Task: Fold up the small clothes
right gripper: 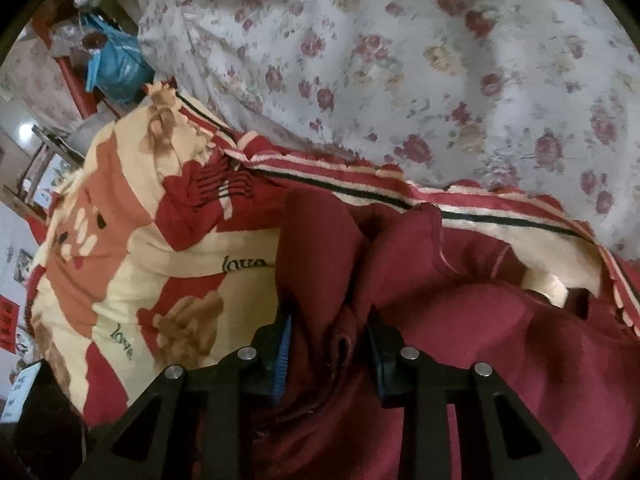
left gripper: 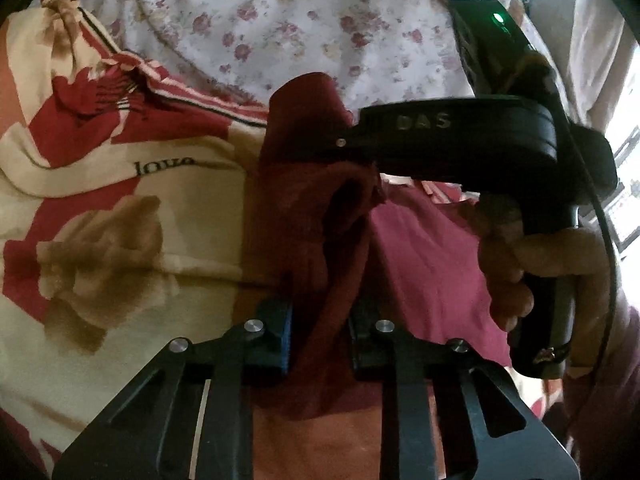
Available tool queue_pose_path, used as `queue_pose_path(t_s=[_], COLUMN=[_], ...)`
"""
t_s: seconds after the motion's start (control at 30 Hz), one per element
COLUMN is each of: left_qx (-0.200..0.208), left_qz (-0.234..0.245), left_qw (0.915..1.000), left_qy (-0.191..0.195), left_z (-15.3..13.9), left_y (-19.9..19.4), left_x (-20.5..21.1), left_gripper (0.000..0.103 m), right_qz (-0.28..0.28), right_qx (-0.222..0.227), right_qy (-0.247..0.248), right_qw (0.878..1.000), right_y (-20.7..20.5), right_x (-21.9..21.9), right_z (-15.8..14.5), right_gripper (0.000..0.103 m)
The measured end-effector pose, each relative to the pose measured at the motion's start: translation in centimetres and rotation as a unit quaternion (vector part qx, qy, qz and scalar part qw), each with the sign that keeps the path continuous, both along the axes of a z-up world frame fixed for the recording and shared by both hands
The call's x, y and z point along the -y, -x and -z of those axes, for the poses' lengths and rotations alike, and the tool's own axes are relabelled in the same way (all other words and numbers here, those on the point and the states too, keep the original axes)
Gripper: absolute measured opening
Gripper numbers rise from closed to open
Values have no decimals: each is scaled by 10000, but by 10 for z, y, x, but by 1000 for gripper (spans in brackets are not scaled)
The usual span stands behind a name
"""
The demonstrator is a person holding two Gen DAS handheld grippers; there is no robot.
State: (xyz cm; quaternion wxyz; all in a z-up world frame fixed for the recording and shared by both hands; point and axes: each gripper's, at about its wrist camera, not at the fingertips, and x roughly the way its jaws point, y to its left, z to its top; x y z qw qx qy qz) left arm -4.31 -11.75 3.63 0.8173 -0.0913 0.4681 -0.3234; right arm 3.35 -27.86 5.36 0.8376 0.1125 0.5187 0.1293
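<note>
A dark red knit garment [left gripper: 304,216] lies bunched on a cream and red patterned blanket [left gripper: 120,216]. My left gripper [left gripper: 320,332] is shut on a fold of it that hangs between the fingers. The right gripper's black body [left gripper: 452,140] crosses the left wrist view above the garment, with a hand on its handle. In the right wrist view my right gripper [right gripper: 328,344] is shut on another bunch of the same red garment [right gripper: 320,240], which spreads out to the right.
A white sheet with red flowers [right gripper: 400,60] lies beyond the blanket [right gripper: 140,240]. A blue bag [right gripper: 116,64] and red furniture stand far left past the bed edge. A magenta cloth [left gripper: 424,264] lies under the right hand.
</note>
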Motion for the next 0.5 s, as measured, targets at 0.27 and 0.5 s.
queue_pose_path(t_s=[0.27,0.5], left_qx=[457,519], left_qz=[558,1299], left_qw=[9974,9901], left_qy=[-44,-60], left_z=[-49,-75], left_y=[38,73], left_x=[42,121], left_gripper=[18,17], right_qz=[106,485], right_qx=[469,695], right_qy=[-107,26], right_qw=[9988,9964], right_y=[44,98], right_x=[48,117], right_z=[-53,-82], right_gripper=[28,27])
